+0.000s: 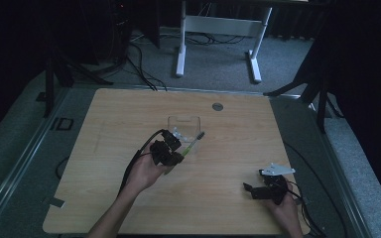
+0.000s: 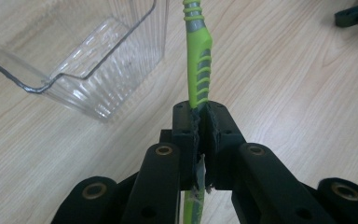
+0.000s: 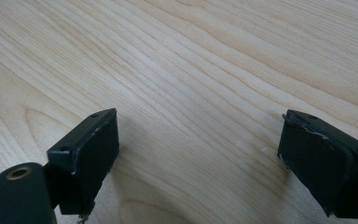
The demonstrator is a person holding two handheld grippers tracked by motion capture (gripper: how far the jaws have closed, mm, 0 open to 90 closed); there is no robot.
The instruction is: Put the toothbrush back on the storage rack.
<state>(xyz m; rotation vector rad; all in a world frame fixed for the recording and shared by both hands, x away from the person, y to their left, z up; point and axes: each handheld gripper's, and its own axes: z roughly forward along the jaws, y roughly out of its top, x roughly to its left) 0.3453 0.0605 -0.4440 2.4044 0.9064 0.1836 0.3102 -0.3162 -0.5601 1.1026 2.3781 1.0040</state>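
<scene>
Left gripper [image 2: 199,122] is clamped tight on the green toothbrush [image 2: 199,70], jaws pinching the handle partway along, so a stub of handle sticks out behind the pads and the long end runs forward. In the high view the left gripper [image 1: 174,154] holds the toothbrush [image 1: 191,145] tilted, its dark bristle end up and away toward the clear plastic box [image 1: 184,126], over or just at the box's near right corner; can't tell whether the tip is past the rim. From the left gripper view the box [image 2: 81,70] sits ahead and to the side of the brush, apart from it, looking empty as far as its walls let me see. Right gripper [image 3: 198,158] has jaws spread wide with nothing between them, just bare bench [image 3: 205,60] below; in the high view it [image 1: 258,187] rests low on the bench near the right front corner, well apart from the box. My read: pickup is done, grip looks secure, carry toward the box is mostly done. Left to do: line the brush up over the opening, lower it in, release, back off. Right side looks idle.
</scene>
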